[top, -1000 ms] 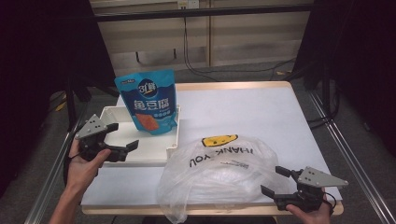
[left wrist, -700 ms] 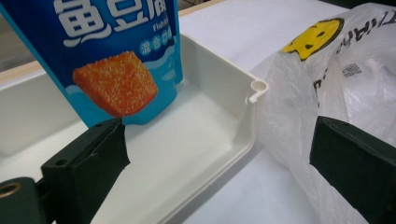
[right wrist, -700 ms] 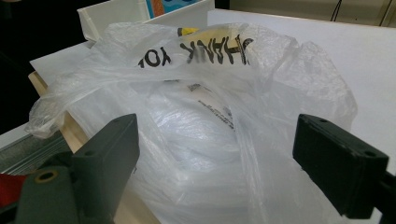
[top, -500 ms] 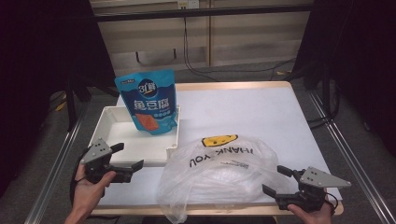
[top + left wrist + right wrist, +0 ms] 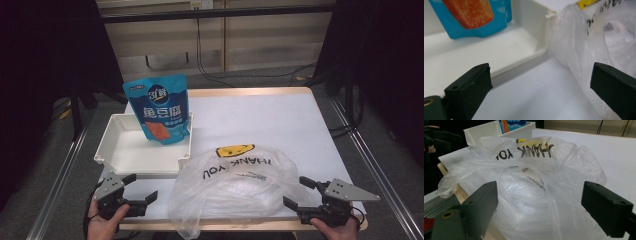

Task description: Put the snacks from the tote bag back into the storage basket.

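Observation:
A crumpled clear plastic bag (image 5: 235, 187) printed "THANK YOU" lies at the table's front, also in the right gripper view (image 5: 534, 182) and the left gripper view (image 5: 596, 42). A blue snack pouch (image 5: 161, 110) stands upright in a white tray (image 5: 107, 150); the pouch (image 5: 471, 17) leans at the tray's far wall. My left gripper (image 5: 141, 187) is open at the front left, between tray (image 5: 541, 50) and bag. My right gripper (image 5: 300, 192) is open at the front right, just off the bag's edge. Both hold nothing.
The white tabletop (image 5: 270, 120) stretches bare behind the bag. Its wooden front edge (image 5: 240, 225) runs between my hands. Metal rails (image 5: 370, 160) flank the table, and cables (image 5: 210, 55) hang at the back.
My left gripper has drawn back from beside the tray toward the table's front left corner. The right gripper has barely shifted. Bag and pouch are unmoved.

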Available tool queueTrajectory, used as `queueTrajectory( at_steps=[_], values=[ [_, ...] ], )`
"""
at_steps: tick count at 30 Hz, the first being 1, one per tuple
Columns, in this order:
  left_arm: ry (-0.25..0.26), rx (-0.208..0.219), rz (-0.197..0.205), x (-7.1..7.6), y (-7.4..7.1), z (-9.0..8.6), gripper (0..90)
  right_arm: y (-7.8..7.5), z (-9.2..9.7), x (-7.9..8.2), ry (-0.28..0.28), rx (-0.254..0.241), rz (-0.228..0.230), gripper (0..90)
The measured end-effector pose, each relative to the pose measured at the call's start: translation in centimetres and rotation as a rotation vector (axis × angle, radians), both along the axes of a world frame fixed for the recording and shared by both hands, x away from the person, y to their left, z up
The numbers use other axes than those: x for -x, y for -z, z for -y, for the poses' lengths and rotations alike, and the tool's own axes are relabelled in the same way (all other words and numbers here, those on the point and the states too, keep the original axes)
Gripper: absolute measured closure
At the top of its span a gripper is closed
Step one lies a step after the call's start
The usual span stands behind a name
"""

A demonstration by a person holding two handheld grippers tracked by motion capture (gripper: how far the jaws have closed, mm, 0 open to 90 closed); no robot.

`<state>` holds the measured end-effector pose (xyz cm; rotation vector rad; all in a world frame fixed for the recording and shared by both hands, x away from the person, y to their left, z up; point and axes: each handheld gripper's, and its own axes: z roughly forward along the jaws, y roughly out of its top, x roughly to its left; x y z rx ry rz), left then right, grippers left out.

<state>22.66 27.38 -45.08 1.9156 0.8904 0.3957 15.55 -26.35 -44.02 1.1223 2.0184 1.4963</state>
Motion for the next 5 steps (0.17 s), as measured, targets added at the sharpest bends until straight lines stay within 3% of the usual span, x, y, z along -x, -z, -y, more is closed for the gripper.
queueTrajectory(
  at_steps=[2, 4, 5],
  values=[
    [0.024, 0.011, -0.004, 0.04, 0.22, 0.27, 3.4, -0.02, -0.02, -0.02, 0.0, 0.002, 0.0, 13.6],
    [0.034, 0.102, -0.036, -0.23, 0.07, 0.0, 4.2, -0.02, -0.01, -0.01, 0.001, 0.001, 0.002, 13.6],
    [0.016, 0.095, -0.022, -0.25, -0.04, -0.08, 4.2, -0.04, 0.05, 0.02, 0.007, 0.002, 0.004, 13.6]
  ],
)
